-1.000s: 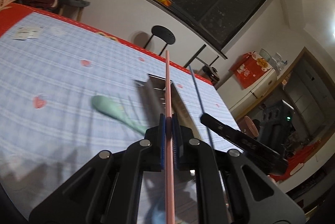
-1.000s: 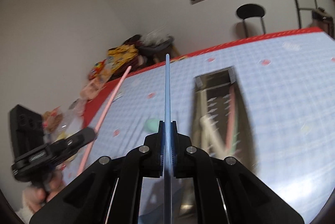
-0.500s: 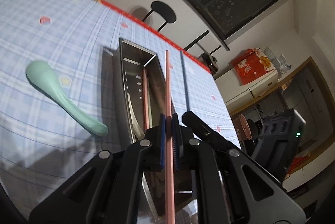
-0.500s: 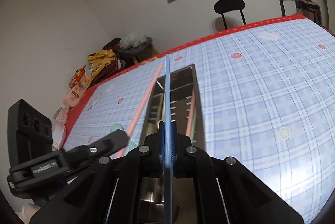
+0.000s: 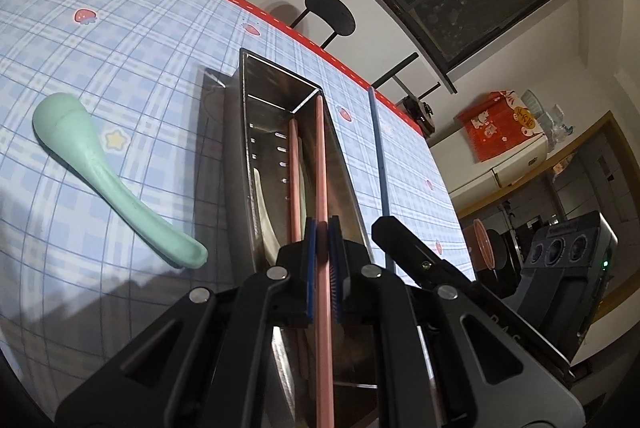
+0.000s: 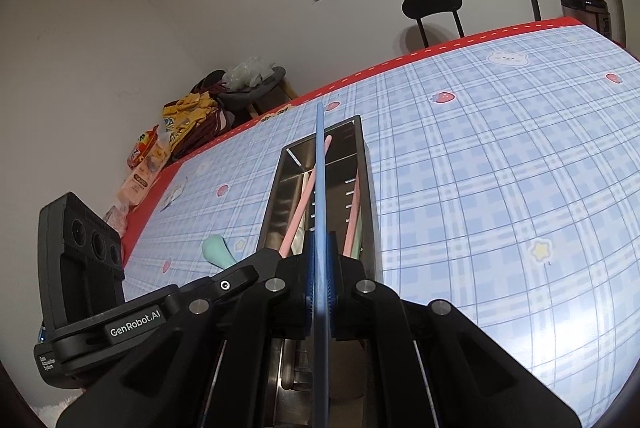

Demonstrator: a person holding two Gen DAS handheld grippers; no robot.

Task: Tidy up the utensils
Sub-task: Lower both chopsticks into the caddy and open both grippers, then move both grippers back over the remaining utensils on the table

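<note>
Plaid tablecloth [image 5: 120, 40]; left tongs [image 5: 322, 228] clamp pink chopstick [image 5: 322, 164] over tray [image 5: 348, 164] (steel), right tongs [image 6: 320, 248] clamp blue chopstick [image 6: 320, 164].

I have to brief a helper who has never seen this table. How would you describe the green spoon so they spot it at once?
Start at the blue plaid tablecloth and find the long steel utensil box lying on it. The mint-green spoon lies flat on the cloth beside that box, outside it. It is the only green, broad, curved utensil; the pink chopstick and blue chopstick are thin straight sticks held in grippers.
</note>
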